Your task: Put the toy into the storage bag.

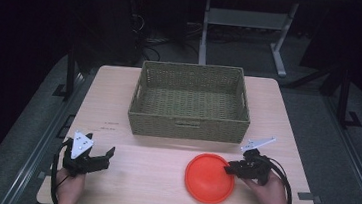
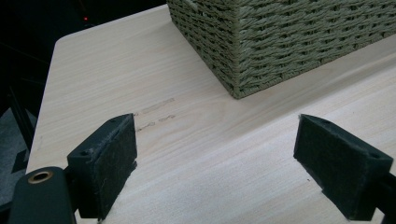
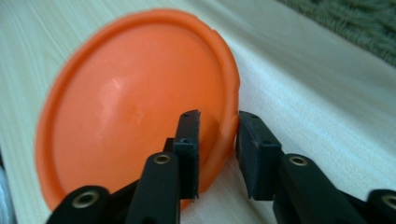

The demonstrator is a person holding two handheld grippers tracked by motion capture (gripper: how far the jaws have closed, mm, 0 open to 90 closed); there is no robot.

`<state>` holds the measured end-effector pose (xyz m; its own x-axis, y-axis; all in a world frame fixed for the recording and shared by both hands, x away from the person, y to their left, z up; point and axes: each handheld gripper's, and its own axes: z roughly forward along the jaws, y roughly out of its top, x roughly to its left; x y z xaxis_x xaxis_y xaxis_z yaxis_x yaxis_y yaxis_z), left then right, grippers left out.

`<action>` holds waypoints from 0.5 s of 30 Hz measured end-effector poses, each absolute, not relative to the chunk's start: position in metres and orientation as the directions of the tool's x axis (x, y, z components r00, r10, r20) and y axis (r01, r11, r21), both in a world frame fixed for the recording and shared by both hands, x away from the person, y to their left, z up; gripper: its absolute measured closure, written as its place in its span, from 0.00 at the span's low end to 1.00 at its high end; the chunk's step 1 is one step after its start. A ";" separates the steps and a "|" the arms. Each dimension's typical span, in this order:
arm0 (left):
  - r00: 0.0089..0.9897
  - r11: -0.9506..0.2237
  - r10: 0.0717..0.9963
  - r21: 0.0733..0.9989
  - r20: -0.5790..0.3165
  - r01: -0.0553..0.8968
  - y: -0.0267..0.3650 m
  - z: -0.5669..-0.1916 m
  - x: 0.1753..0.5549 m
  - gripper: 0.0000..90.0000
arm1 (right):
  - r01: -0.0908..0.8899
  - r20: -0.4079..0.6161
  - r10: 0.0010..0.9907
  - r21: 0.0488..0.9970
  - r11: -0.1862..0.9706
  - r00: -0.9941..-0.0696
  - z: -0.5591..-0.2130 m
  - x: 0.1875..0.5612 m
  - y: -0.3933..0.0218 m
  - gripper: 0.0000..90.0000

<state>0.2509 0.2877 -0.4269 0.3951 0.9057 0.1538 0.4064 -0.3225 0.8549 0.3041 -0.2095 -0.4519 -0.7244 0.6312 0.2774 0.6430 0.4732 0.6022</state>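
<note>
A: Where is your right gripper (image 1: pixel 233 168)?

B: At the lower right of the high view, its 2 fingers (image 3: pixel 189 140) narrowed over the rim of the orange plate (image 1: pixel 209 179), 1 inside, 1 outside. I cannot tell whether the outer pad presses on it.

A: And the plate?

B: Flat on the worktop (image 1: pixel 151 179), lower centre-right, just in front of the wicker basket (image 1: pixel 190 103).

A: Your left gripper (image 1: pixel 97 158)?

B: Lower left, fingers (image 2: pixel 109 161) wide, holding nothing, over bare wood.
</note>
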 end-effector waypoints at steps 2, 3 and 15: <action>0.396 -0.323 0.905 0.854 0.153 0.408 0.287 -0.427 0.251 0.14 | 0.643 0.272 0.636 0.605 0.470 -0.722 -0.450 0.303 -0.210 0.81; 0.397 -0.326 0.904 0.854 0.157 0.406 0.287 -0.427 0.251 0.14 | 0.640 0.266 0.638 0.606 0.472 -0.723 -0.450 0.303 -0.210 0.82; 0.399 -0.323 0.904 0.855 0.153 0.406 0.287 -0.427 0.251 0.14 | 0.648 0.288 0.645 0.628 0.431 -0.708 -0.443 0.301 -0.209 0.88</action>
<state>0.2511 0.2871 -0.4269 0.3988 0.9042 0.1527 0.4061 -0.3234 0.8547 0.3006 -0.2090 -0.4435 -0.7081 0.6448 0.2877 0.6476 0.4308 0.6285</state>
